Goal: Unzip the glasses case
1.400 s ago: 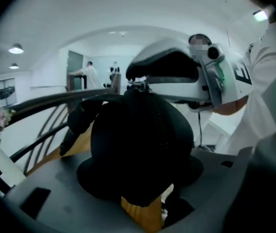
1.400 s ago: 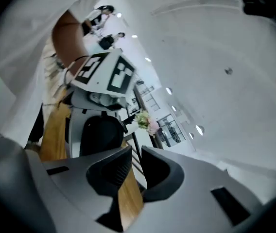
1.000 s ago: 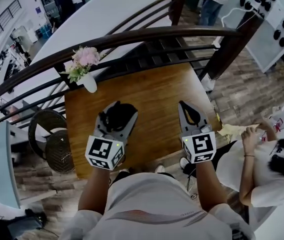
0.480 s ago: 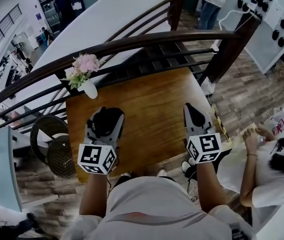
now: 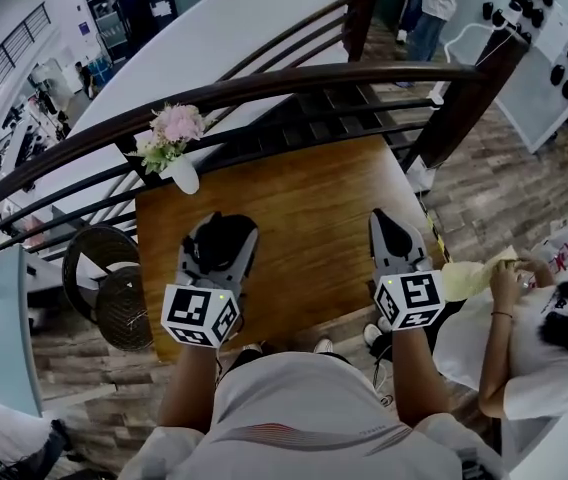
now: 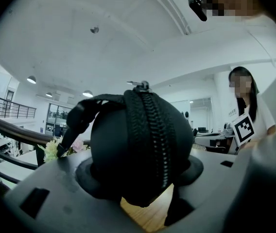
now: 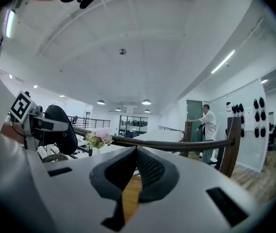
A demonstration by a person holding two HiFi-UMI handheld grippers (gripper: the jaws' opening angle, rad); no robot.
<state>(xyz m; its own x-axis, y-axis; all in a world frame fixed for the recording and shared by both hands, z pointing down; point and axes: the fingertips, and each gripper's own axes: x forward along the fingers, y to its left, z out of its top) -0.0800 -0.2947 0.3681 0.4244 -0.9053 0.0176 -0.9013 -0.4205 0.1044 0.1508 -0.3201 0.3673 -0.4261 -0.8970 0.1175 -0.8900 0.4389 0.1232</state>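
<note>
Head view shows a wooden table (image 5: 314,198) set against a dark railing (image 5: 294,73), with both grippers held over the half nearest the person. The left gripper (image 5: 224,230) is toward the table's left edge, its jaws spread wide and pressed against the two sides of a black glasses case (image 5: 219,243), so the case is held over the table's near left part; whether it touches the wood cannot be told. The right gripper (image 5: 384,223) is near the right edge, well apart from the case, with its jaws drawn together and nothing between them; its own view shows only a strip of table through the slit between the pads. A small white vase of pink flowers (image 5: 174,143) stands at the far left corner, clear of both. In the left gripper view the rounded end of the case faces the camera, with a black strap (image 6: 79,115) looping off its upper left side. The zipper (image 6: 150,135) runs over that end with its teeth meshed along all that shows, and the small metal pull (image 6: 140,85) sits at the top. By my reading the case is secured but the unzipping has not begun: the pull has yet to be caught by the right gripper and drawn along the track.
</note>
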